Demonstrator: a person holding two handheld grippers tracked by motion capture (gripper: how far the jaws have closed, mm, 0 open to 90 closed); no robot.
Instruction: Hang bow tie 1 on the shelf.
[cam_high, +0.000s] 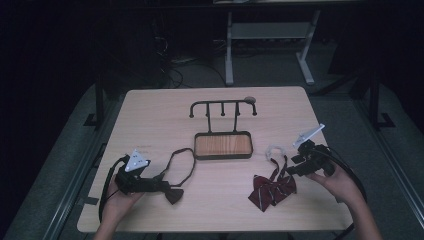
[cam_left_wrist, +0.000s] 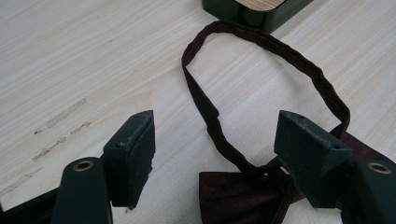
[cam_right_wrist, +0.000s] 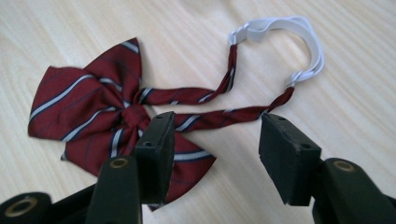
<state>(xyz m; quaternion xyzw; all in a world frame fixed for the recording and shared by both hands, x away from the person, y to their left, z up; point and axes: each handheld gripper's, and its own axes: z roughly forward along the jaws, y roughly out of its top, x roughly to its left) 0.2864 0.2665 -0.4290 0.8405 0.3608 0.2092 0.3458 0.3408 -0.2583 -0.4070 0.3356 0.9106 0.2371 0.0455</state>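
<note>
A dark brown bow tie (cam_high: 174, 194) lies near the table's front left, its thin strap (cam_left_wrist: 261, 42) looping toward the tray. My left gripper (cam_high: 166, 188) rests low at the bow (cam_left_wrist: 238, 196) and is open; its jaws straddle the knot end of the strap and the right jaw sits over the bow. A red striped bow tie (cam_high: 272, 190) with a white elastic band (cam_right_wrist: 299, 28) lies at the front right. My right gripper (cam_right_wrist: 219, 126) hovers just above one striped strap (cam_right_wrist: 219, 116). That strap runs between the parted jaws, whose pads stand apart from it.
A dark tray with a wooden floor (cam_high: 222, 156) stands mid-table, and a black rack with several hooks (cam_high: 222, 104) rises behind it. A table leg frame (cam_high: 270, 30) is beyond the far edge. Bare wood lies between the two ties.
</note>
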